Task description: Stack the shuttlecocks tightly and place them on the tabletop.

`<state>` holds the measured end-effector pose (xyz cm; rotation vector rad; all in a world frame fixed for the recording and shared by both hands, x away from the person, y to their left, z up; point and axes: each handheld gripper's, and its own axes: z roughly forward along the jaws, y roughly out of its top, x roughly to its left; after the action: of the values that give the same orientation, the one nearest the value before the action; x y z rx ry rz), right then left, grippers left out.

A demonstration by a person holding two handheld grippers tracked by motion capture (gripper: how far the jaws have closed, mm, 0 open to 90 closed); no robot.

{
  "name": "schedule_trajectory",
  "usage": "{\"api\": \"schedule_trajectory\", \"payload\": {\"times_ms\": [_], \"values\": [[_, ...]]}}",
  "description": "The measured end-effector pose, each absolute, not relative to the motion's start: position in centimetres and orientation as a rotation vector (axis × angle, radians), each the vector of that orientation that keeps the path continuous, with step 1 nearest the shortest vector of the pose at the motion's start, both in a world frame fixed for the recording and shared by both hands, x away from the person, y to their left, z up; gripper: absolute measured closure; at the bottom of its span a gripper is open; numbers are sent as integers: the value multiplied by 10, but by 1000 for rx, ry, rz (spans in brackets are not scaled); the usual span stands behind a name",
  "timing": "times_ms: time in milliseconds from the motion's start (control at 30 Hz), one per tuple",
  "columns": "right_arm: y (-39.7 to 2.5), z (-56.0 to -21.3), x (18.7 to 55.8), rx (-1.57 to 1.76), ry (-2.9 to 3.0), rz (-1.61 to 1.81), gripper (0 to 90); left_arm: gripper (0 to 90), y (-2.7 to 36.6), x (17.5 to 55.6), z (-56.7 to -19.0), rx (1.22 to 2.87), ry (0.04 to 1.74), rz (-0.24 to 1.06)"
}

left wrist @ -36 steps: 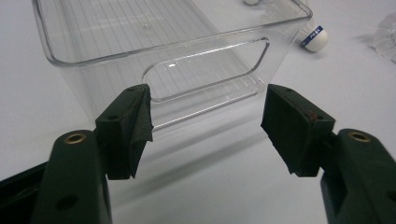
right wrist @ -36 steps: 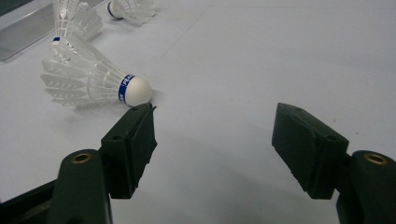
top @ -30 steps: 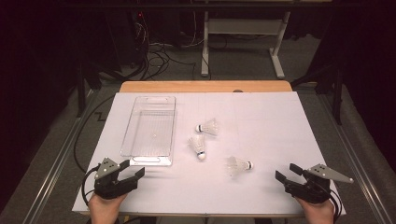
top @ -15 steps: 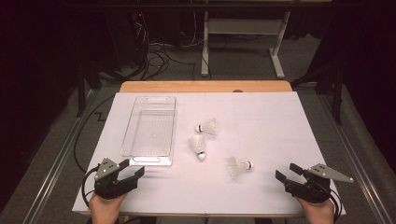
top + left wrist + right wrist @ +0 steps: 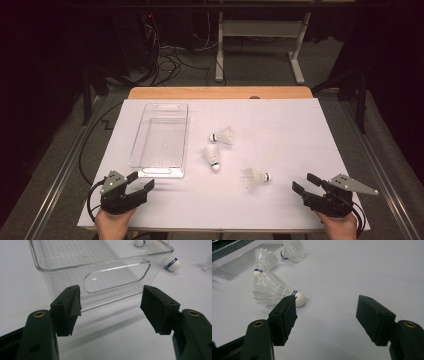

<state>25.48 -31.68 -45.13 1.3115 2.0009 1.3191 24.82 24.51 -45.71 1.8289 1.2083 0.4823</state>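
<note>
Resting wide open and empty near the table's front edge, each hand-held gripper, left and right, has bare sheet ahead.

A white table with a bare wooden strip along its far edge carries a clear bin, empty, lying lengthwise. Three white shuttlecocks lie on their sides to the right of the bin: one near its middle, one nearer its near end, and one farther right, past its near end.
</note>
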Motion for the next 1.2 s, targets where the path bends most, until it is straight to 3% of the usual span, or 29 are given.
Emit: {"api": "schedule_trajectory", "payload": {"times_ms": [1200], "values": [[-277,-439,275,1302,2130,1322,394,319,249,246,-458,1798,1215,452]]}}
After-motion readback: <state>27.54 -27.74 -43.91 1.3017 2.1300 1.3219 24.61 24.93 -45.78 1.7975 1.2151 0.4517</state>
